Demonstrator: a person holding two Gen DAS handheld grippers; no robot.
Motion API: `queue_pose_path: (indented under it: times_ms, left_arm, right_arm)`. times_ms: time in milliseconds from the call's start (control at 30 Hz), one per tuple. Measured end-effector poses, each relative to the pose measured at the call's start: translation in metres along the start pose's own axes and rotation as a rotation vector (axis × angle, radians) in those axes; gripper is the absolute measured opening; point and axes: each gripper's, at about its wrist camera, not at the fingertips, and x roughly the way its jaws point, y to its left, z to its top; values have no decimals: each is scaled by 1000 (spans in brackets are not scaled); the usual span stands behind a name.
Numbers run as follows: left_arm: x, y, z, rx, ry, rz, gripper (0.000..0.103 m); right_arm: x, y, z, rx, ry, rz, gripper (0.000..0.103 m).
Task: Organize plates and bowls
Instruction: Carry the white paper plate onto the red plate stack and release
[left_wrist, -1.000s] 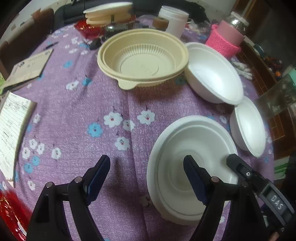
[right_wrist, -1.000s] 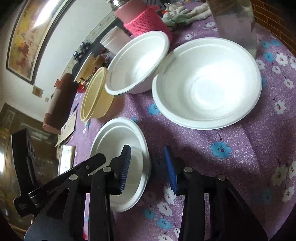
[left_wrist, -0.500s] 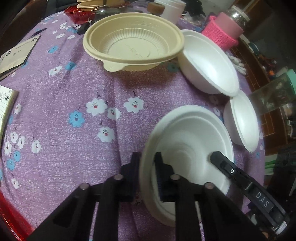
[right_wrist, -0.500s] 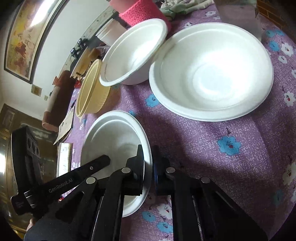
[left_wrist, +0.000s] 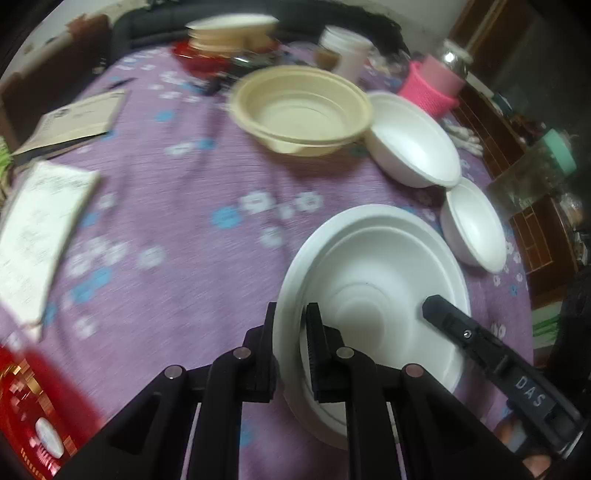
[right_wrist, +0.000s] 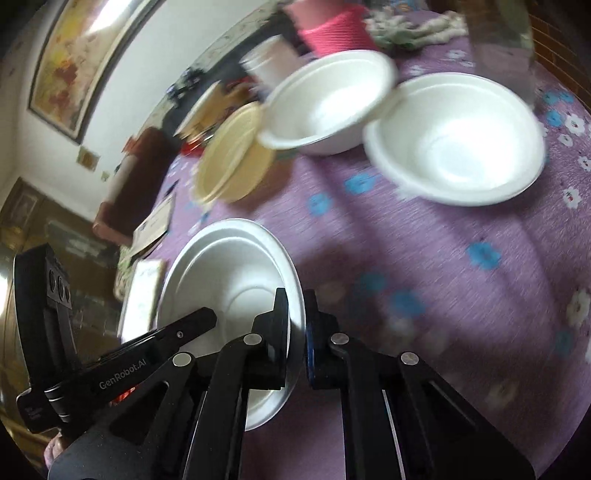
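Observation:
A shallow white plate (left_wrist: 369, 280) sits low over the purple flowered tablecloth (left_wrist: 177, 206), held from two sides. My left gripper (left_wrist: 291, 308) is shut on its left rim. My right gripper (right_wrist: 295, 295) is shut on the right rim of the same plate (right_wrist: 229, 266). One of the right gripper's fingers (left_wrist: 454, 325) shows over the plate's right side in the left wrist view. Further back stand a beige bowl (left_wrist: 299, 110), a white bowl (left_wrist: 410, 140) and a smaller white bowl (left_wrist: 476, 225). The right wrist view shows them too: beige bowl (right_wrist: 232, 158), white bowl (right_wrist: 325, 103), wide white bowl (right_wrist: 458, 136).
Papers and a notepad (left_wrist: 40, 229) lie at the left, with a red packet (left_wrist: 33, 413) near the front corner. At the back are stacked plates (left_wrist: 229, 33), a white cup (left_wrist: 347, 51) and a pink-sleeved jar (left_wrist: 432, 81). A clear jar (left_wrist: 532, 170) stands by the right table edge.
Both grippers went from open to shut on opposite rims of the white plate. The plate now travels with them, drawn back from the far bowls; the background is motion-blurred.

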Motion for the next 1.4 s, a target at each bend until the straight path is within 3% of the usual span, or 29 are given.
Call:
queue_pose_path:
  times_ms: [133,400,633,833,900,967,1000,1100,1167,1233,1400]
  left_arm:
    - [-46,42,-33,-35,-70,50,14]
    - [-125,142,-104,-150,-168,237,14]
    - [-125,215,-136,-294,-135,290,15]
    - [-115,239,-152,-328,-102,344,19]
    - [-121,243,-156,-330,-111,369,36]
    - [-131,247,-162,-330,-137,338,48]
    - [-139,244,-163,-328,-150,348,60]
    - [-165,225,-156,-257,-239,389,81]
    - [-168,212,-146,-208,-263,463,82]
    - [-160,208,-139,-180,-248,526,82]
    - [-135,223,-145,-227,-152,499,82]
  right_arm:
    - [-5,57,-25,-116,26,64,7]
    - [30,176,-93,-336,146,170,7]
    - [87,243,-153,-502,236,135,9]
    - [107,256,-179,-603,255,72,11]
    - [106,257,-175,-635,261,78,11]
    - [92,253,-166,-638,237,92,16]
    - [81,252,-162,-636,217,118,22]
    - [44,244,-139,-626,128,183,34]
    - [36,245,-130,-600,84,203,49]
    - [48,249,-126,-550,110,232,52]
    - [92,244,-151,-545,270,200,53]
